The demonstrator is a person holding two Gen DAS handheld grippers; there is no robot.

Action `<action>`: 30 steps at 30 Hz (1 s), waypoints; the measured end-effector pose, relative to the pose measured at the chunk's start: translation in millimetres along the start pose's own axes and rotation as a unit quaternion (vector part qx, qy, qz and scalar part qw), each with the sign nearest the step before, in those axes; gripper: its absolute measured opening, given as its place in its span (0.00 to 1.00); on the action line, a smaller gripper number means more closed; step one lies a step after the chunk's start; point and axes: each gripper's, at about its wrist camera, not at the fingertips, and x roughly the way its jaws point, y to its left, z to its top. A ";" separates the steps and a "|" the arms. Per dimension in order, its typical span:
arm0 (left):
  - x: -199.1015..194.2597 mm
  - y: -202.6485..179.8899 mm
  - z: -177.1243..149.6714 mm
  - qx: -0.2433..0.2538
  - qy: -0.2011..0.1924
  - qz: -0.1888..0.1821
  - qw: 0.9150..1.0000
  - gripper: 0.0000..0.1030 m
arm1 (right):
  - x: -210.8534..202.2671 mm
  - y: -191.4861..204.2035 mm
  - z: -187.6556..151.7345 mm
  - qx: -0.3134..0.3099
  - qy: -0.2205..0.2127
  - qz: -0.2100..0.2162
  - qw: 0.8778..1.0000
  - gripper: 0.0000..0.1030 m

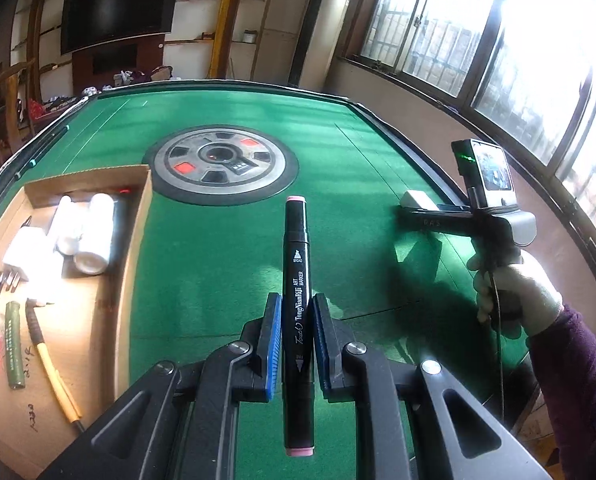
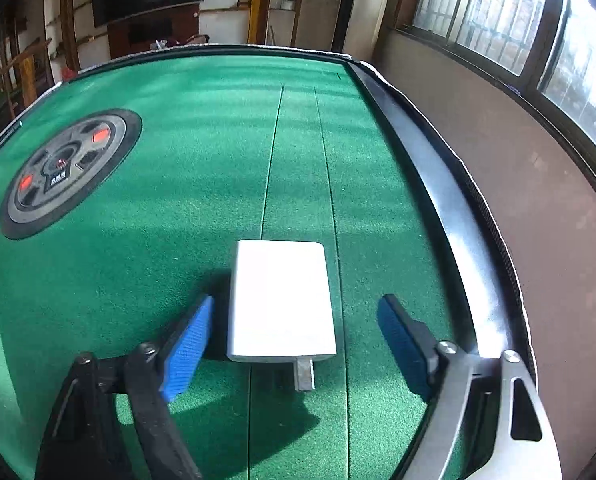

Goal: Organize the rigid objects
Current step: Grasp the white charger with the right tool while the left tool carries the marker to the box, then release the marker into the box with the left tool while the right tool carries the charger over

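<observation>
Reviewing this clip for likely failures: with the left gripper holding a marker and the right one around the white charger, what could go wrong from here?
1. The black marker is pinched near its middle by the left gripper, with both ends sticking out; it could pivot or snag the cardboard box wall on the way in.
2. The right gripper is open, and the white charger sits nearer one pad; closing may shove or twist it on the green felt.

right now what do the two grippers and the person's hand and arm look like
Both the left gripper and the right gripper have black linkage arms with silver pivot bolts and fingers faced with ribbed blue pads. Seen from the left wrist, the right gripper carries a grey housing with a small lit screen on top. The hand wears a white knit glove, the sleeve is dark purple, and a thin cable hangs beside the handle.
</observation>
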 end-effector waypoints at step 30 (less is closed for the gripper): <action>-17.1 175.5 -42.7 -0.241 0.003 0.069 0.968 0.19 | -131.1 183.6 -20.5 -0.015 0.042 0.336 0.941 0.44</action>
